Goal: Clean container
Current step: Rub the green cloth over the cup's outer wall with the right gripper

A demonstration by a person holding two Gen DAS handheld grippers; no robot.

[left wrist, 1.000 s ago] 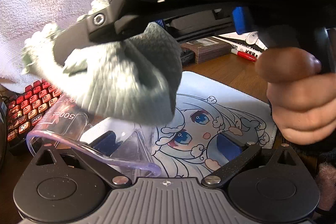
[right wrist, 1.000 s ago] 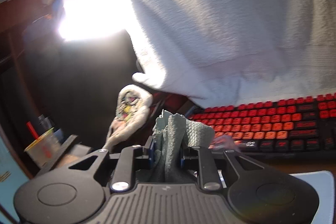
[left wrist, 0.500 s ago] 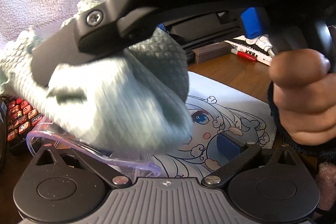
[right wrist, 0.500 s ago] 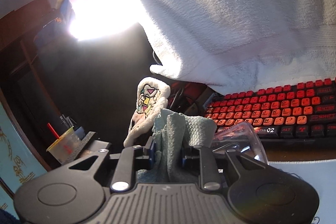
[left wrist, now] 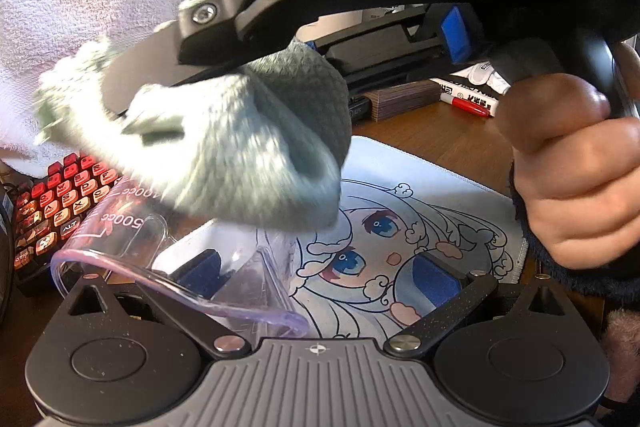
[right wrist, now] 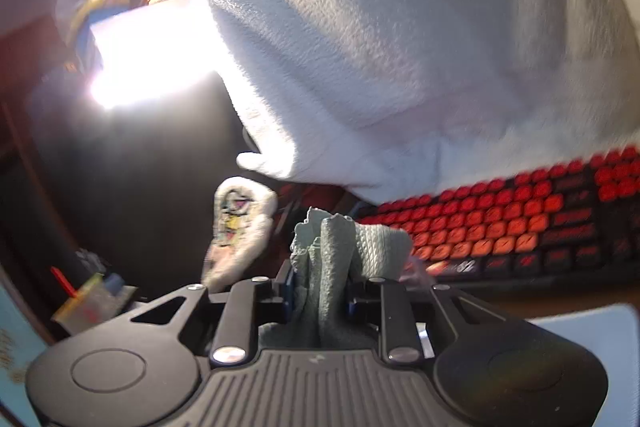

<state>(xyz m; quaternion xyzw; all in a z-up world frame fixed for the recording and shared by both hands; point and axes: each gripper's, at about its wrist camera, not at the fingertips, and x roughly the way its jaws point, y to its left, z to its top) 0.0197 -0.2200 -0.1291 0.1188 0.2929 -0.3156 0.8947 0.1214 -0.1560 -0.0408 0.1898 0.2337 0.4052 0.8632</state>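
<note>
Wiping step in progress. The right gripper [right wrist: 320,287] is nearly closed on a bunched grey-green cloth [left wrist: 256,163]. Its jaws have just been opening a touch, but the cloth is still pinched between the pads and sticks out past the tips. A hand [left wrist: 580,187] grips that tool's handle on the right.

The container is a clear measuring cup [left wrist: 120,227] with printed volume marks. It lies tipped on its side at near left, right in front of the left gripper [left wrist: 318,267]. That gripper's jaws stand wide. The left pad shows through the cup wall and the right pad is well apart from the cup. Can't tell if the cup is really held or just hooked over the one finger.

The cloth wad hangs just above the cup's side wall and overlaps it in the left wrist view. Contact is likely but blurred, so not sure.

Underneath is a printed mat [left wrist: 440,195] on the wooden bench [left wrist: 432,131]. A red keyboard [left wrist: 52,203] sits far left, a white towel [right wrist: 400,47] is draped above it, and a red marker [left wrist: 468,105] lies far right.

Judgement: mid-task, the outside or rim is being rubbed. The next move calls for pushing the cloth down into the cup's mouth and sweeping round the inside wall. The cup has to stay steady, and the grip on the cloth should tighten so it doesn't slip out.
</note>
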